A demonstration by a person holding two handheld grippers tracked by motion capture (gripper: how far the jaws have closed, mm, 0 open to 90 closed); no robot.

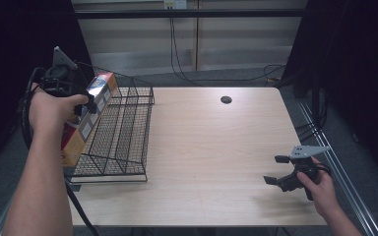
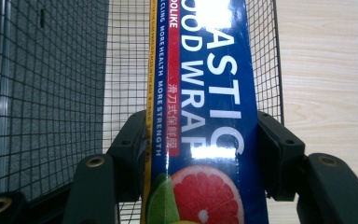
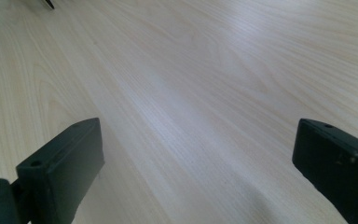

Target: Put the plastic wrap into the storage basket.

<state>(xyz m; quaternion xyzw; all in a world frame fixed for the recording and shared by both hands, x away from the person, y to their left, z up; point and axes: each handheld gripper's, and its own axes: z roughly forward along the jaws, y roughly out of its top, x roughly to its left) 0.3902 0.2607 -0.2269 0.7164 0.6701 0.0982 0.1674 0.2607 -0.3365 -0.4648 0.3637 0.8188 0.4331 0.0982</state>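
A long plastic wrap box [image 1: 86,118], orange on its side and blue on its face [image 2: 205,116], is held above the left part of a black wire basket [image 1: 123,128]. My left gripper [image 1: 86,101] is shut on the box; in the left gripper view both jaws press its two long edges, with the basket mesh [image 2: 51,93] behind. My right gripper [image 1: 274,169] stands open low over the wooden table [image 1: 211,147] near its right front corner. In the right gripper view its jaws stand wide apart over bare wood [image 3: 191,93].
A dark round hole [image 1: 226,100] sits in the table top near the far edge. Cables [image 1: 216,73] run along the floor behind the table. A metal rail [image 1: 339,172] borders the right side.
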